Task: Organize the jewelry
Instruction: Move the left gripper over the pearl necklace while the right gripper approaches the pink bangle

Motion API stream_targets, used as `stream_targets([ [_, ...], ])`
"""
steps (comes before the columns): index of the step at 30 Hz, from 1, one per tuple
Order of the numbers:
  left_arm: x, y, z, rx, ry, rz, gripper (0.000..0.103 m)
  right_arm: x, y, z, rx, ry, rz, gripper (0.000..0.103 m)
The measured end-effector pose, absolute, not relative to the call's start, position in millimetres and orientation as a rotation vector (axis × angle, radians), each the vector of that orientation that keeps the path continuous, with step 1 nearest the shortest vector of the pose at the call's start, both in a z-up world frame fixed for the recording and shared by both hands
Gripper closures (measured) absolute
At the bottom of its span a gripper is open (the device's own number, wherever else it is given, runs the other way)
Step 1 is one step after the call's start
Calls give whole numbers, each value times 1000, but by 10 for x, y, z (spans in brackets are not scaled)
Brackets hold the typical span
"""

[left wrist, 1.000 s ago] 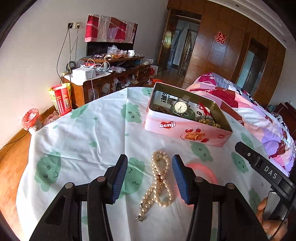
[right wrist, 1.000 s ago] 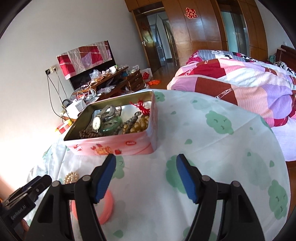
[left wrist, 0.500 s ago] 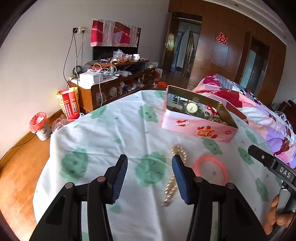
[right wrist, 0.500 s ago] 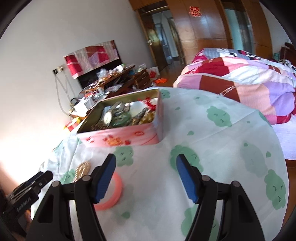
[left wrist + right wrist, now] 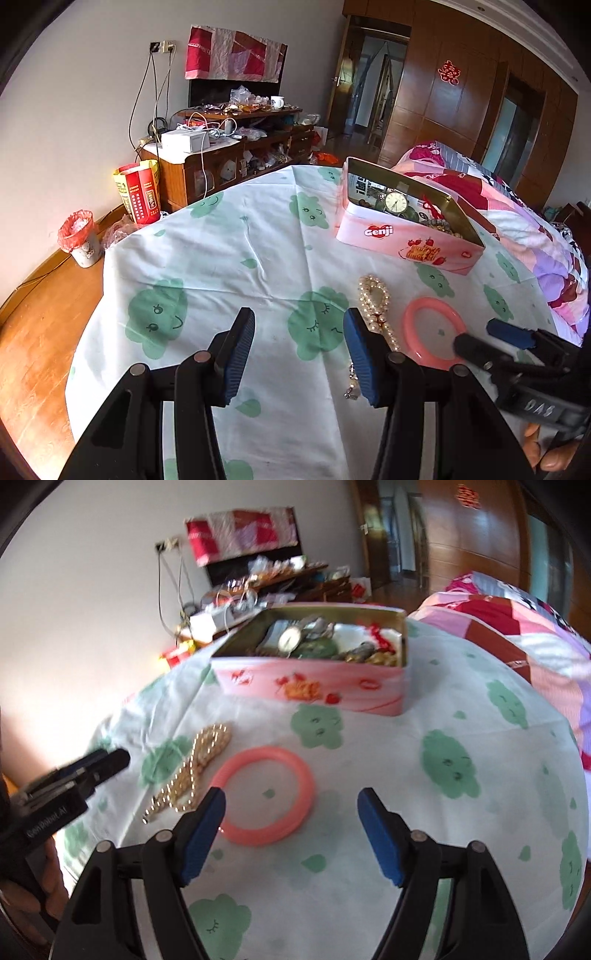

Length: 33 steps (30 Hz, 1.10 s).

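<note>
Two grippers hung over the worktop (image 5: 229,258), nearest the cameras. The left gripper (image 5: 299,354) had its fingers (image 5: 236,358) spread with nothing between them; the pearl necklace (image 5: 375,306), which a second earlier lay squarely between those fingers, now lay just outside its right finger. That gripper had drawn off to the left, so the necklace looked passed over for the moment.

The right gripper (image 5: 291,830) had swung left toward the pink bangle (image 5: 264,794). Its fingers had just been opening wider and stood spread, the bangle's near rim close by the left finger but not pressed by either. I judged the bangle to be the next piece to lift. Both grippers tilted downward at the cloth; a hand's fingertips (image 5: 546,446) showed at the right gripper's handle.

Beyond the bangle and necklace, well apart from both, stood the open pink Genji tin (image 5: 314,686), already holding a watch (image 5: 396,202), beads and other pieces.
</note>
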<state>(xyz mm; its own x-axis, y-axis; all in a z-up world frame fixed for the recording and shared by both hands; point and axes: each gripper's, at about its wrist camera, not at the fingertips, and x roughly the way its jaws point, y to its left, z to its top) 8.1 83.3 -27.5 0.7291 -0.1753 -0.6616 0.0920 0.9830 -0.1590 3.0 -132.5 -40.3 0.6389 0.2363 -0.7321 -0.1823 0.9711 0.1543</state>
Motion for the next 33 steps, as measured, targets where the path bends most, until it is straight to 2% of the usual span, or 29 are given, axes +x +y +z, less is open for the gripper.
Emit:
stream_targets([
  [8,100,790,-295,-88,764,-124,52,105,-1136,-513,20,917,273,26],
  [15,98,809,-288,-99,763,-116,52,187,-899,-557,-88,958,266,16],
  [19,98,770,-284,-88,764,-120,52,179,-844,-574,-141,965,245,16],
  [21,95,761,-270,-84,762,-120,52,176,-847,-566,-142,960,243,23],
  [26,84,779,-236,-96,752,-127,52,161,-876,-561,-129,952,247,23],
  [33,169,600,-157,-117,760,-224,52,129,-1273,-432,92,860,197,24],
])
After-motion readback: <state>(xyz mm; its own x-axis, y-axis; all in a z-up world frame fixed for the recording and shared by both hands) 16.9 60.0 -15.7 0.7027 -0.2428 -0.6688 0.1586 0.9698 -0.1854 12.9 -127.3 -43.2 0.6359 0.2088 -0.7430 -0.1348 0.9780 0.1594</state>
